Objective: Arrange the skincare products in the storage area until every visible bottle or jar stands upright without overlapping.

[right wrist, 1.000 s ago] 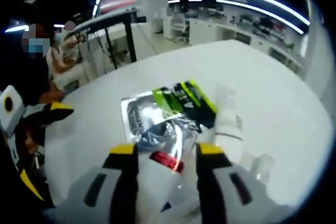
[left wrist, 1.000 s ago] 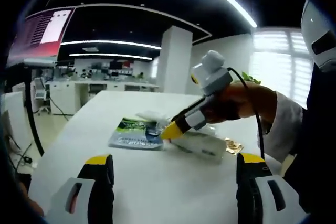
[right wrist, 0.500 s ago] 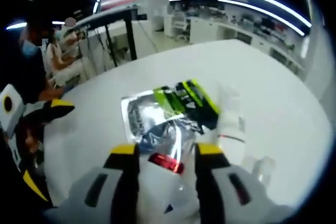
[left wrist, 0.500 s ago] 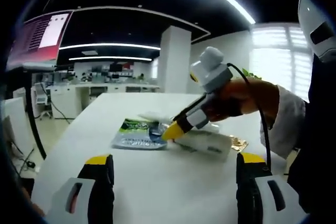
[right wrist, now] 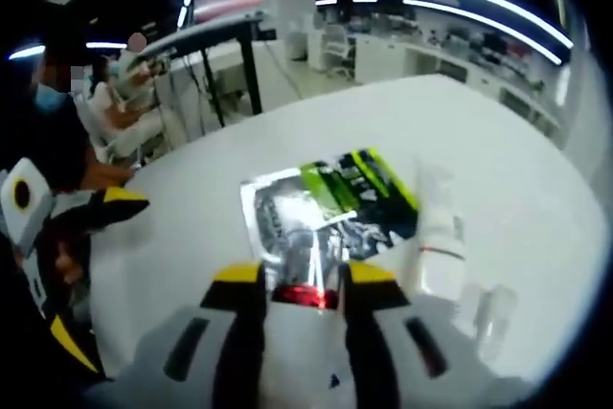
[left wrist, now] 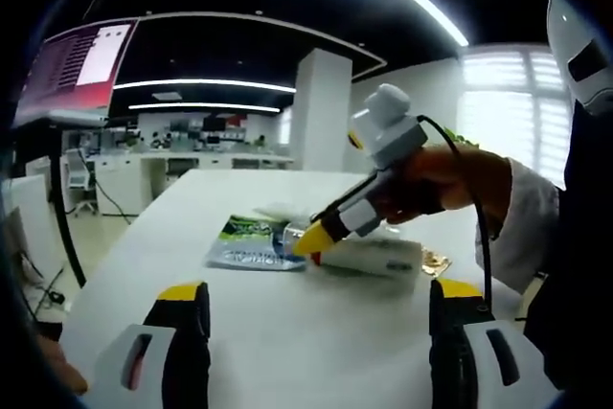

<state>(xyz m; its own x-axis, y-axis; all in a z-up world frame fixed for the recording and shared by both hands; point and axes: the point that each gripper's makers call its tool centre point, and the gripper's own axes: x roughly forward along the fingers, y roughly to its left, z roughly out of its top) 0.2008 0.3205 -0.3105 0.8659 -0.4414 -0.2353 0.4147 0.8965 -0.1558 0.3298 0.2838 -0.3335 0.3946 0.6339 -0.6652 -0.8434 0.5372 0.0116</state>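
Observation:
My right gripper (right wrist: pixel 304 277) is shut on a white tube with a red band (right wrist: pixel 302 297), which lies lengthwise between its jaws. The left gripper view shows that same right gripper (left wrist: pixel 312 240), held by a hand, low over the white table (left wrist: pixel 287 332) with the white tube (left wrist: pixel 369 254) under it. A silver and green sachet (right wrist: pixel 330 203) lies flat just beyond, and appears as the sachet (left wrist: pixel 251 244) left of the tube. A second white tube (right wrist: pixel 436 237) lies to its right. My left gripper (left wrist: pixel 316 294) stands open, its jaws wide apart over bare table.
A small clear bottle (right wrist: pixel 488 308) sits near the second tube. A gold foil packet (left wrist: pixel 433 263) lies behind the held tube. My left gripper (right wrist: pixel 96 208) shows at the left edge of the right gripper view. People sit at desks beyond the table.
My right gripper's jaws have drawn closer together on the white tube, and the tube's end has risen slightly off the table. My left gripper has stayed put.

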